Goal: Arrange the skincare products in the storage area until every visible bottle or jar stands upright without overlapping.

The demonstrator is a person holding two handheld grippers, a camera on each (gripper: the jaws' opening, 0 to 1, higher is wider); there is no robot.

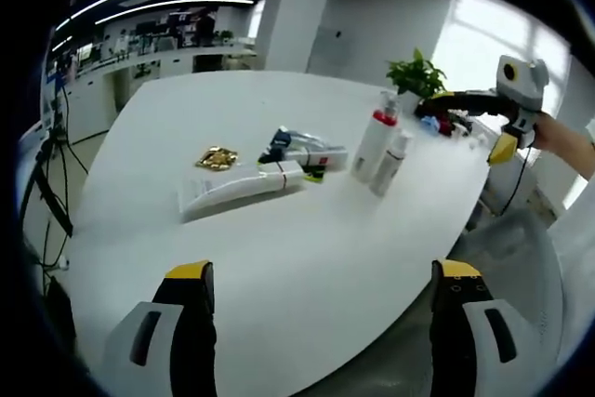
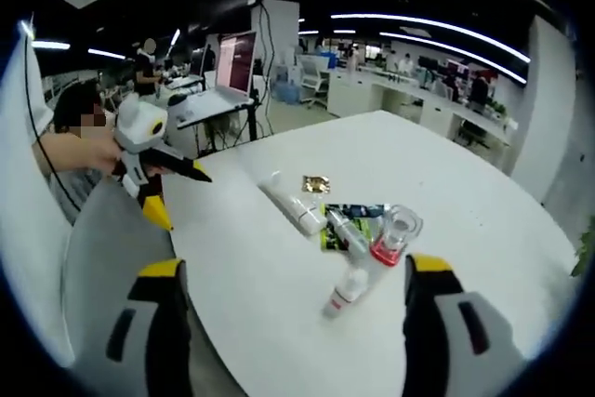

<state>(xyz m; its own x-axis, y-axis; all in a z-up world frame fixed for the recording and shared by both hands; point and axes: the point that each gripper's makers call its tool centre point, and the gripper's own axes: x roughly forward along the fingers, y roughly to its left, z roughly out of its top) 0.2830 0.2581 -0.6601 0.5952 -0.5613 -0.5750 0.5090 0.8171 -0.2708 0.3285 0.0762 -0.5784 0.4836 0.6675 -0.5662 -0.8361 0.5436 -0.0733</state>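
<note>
Left gripper (image 1: 318,297) and right gripper (image 2: 290,293), jaws spread and grasping nothing, hover off the white table (image 1: 279,248), well apart from the skincare cluster at its middle. A red-collared pump bottle (image 1: 375,144) and small white bottle (image 1: 391,163) stand upright; a long white tube (image 1: 240,191) and smaller tubes (image 1: 311,152) lie flat beside a gold packet (image 1: 217,159).

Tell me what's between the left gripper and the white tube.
Only bare table, in the left gripper view, separates the left gripper from the lying white tube.
</note>
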